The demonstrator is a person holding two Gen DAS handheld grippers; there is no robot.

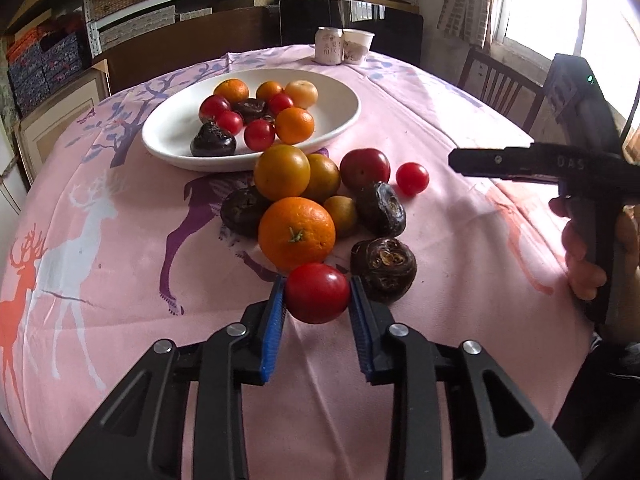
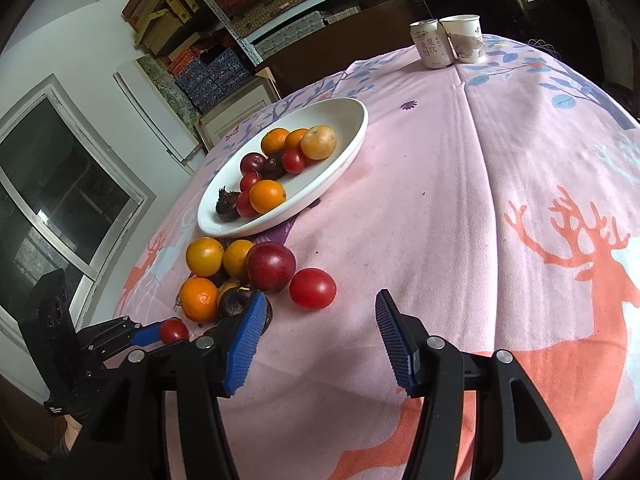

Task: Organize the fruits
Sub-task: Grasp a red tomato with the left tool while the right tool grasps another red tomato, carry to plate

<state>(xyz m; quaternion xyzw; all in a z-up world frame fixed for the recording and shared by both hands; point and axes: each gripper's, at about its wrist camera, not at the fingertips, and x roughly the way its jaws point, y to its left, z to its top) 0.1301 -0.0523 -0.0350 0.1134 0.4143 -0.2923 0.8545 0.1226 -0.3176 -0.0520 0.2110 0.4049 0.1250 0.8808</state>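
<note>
My left gripper (image 1: 317,292) is shut on a red tomato (image 1: 317,293), just above the pink tablecloth, in front of a pile of loose fruit: an orange (image 1: 296,234), yellow-orange fruits (image 1: 282,172), a plum (image 1: 365,169), dark water chestnuts (image 1: 383,265) and a small tomato (image 1: 412,178). Behind the pile, a white oval bowl (image 1: 176,136) holds several oranges, tomatoes and chestnuts. My right gripper (image 2: 320,312) is open and empty over the cloth, just behind another red tomato (image 2: 312,288). In its view the left gripper (image 2: 160,334) holds its tomato (image 2: 174,330) at lower left.
A drink can (image 1: 328,45) and a paper cup (image 1: 357,46) stand at the table's far edge. A wooden chair (image 1: 502,88) is at the right, shelves with boxes behind. The right gripper's body (image 1: 560,164) and hand show at right in the left wrist view.
</note>
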